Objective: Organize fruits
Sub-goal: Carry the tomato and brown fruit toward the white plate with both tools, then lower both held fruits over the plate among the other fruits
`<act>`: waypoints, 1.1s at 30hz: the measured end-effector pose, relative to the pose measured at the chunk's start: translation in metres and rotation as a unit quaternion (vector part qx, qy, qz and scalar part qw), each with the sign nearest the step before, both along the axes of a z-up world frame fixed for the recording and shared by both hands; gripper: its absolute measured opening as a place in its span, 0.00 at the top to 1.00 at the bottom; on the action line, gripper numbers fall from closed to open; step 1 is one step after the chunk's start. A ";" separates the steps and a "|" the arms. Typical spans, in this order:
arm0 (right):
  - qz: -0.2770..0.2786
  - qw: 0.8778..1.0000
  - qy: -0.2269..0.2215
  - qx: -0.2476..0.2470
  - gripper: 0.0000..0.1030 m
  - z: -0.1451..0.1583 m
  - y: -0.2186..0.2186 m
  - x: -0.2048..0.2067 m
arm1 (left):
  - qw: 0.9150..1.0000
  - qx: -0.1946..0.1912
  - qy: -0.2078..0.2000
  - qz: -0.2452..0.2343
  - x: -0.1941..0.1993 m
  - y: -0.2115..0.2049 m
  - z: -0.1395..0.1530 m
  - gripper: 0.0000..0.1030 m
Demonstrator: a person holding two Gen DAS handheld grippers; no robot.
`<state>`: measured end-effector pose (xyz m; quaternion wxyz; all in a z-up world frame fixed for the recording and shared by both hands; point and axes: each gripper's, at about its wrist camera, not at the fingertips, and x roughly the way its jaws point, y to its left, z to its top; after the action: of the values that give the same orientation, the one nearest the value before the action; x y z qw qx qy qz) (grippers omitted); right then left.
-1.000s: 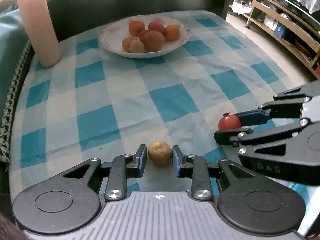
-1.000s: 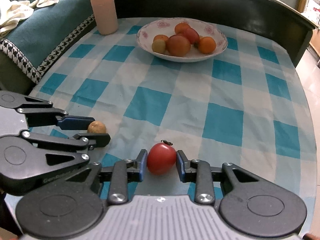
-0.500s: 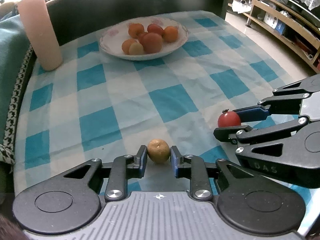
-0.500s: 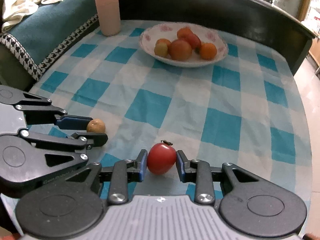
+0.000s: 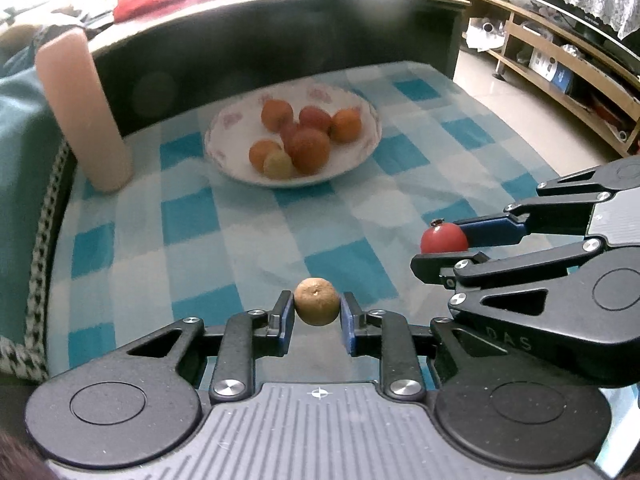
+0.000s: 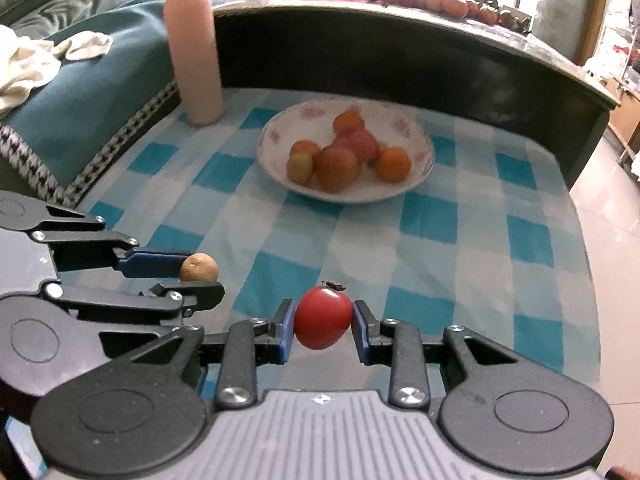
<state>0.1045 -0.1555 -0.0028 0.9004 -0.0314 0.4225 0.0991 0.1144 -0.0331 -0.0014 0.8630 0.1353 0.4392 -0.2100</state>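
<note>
My left gripper (image 5: pixel 317 307) is shut on a small brownish-yellow fruit (image 5: pixel 317 301) and holds it above the blue checked tablecloth (image 5: pixel 192 216). My right gripper (image 6: pixel 323 323) is shut on a red tomato (image 6: pixel 322 317), also off the cloth. Each gripper shows in the other's view: the right gripper (image 5: pixel 446 246) with the tomato (image 5: pixel 443 237), the left gripper (image 6: pixel 196 276) with the small fruit (image 6: pixel 199 268). A white floral plate (image 5: pixel 360 156) (image 6: pixel 416 184) farther back holds several orange and red fruits (image 5: pixel 310 150) (image 6: pixel 338 166).
A tall pink cylinder (image 5: pixel 82 114) (image 6: pixel 195 56) stands left of the plate. A dark curved backboard (image 5: pixel 280 52) rims the far side of the table. A teal blanket (image 6: pixel 76 120) lies at the left, and wooden shelving (image 5: pixel 560 72) and floor are to the right.
Both grippers have risen and tilted up with their fruits held; the left one closed tighter on the small fruit. The plate now sits lower and nearer in both views.
</note>
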 end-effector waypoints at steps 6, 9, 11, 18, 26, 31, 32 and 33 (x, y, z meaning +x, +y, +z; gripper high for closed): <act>-0.010 1.000 -0.015 0.001 0.56 0.011 -0.007 0.028 | 1.000 0.006 -0.016 -0.004 0.024 -0.009 0.009 0.71; -0.015 1.000 -0.020 0.004 0.56 0.015 -0.010 0.044 | 1.000 0.009 -0.025 -0.003 0.040 -0.012 0.013 0.71; -0.016 1.000 -0.025 0.003 0.56 0.016 -0.011 0.055 | 0.999 0.012 -0.030 -0.003 0.051 -0.014 0.014 0.71; -0.021 0.999 -0.033 -0.002 0.56 0.014 -0.015 0.096 | 0.999 0.020 -0.040 0.001 0.088 -0.023 0.011 0.71; -0.029 0.999 -0.037 -0.004 0.56 0.009 -0.022 0.125 | 0.999 0.025 -0.046 0.001 0.114 -0.031 0.006 0.70; -0.032 0.999 -0.039 -0.002 0.56 0.008 -0.025 0.134 | 0.999 0.024 -0.046 0.002 0.122 -0.033 0.004 0.70; -0.032 0.999 -0.038 -0.002 0.56 0.007 -0.025 0.135 | 0.999 0.025 -0.047 0.002 0.124 -0.033 0.004 0.70; -0.031 0.999 -0.038 -0.002 0.56 0.007 -0.025 0.136 | 0.999 0.026 -0.048 0.003 0.125 -0.034 0.003 0.69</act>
<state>0.2408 -0.1803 0.0038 0.9185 -0.0236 0.3887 0.0691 0.2390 -0.0668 0.0016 0.8797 0.1664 0.4034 -0.1887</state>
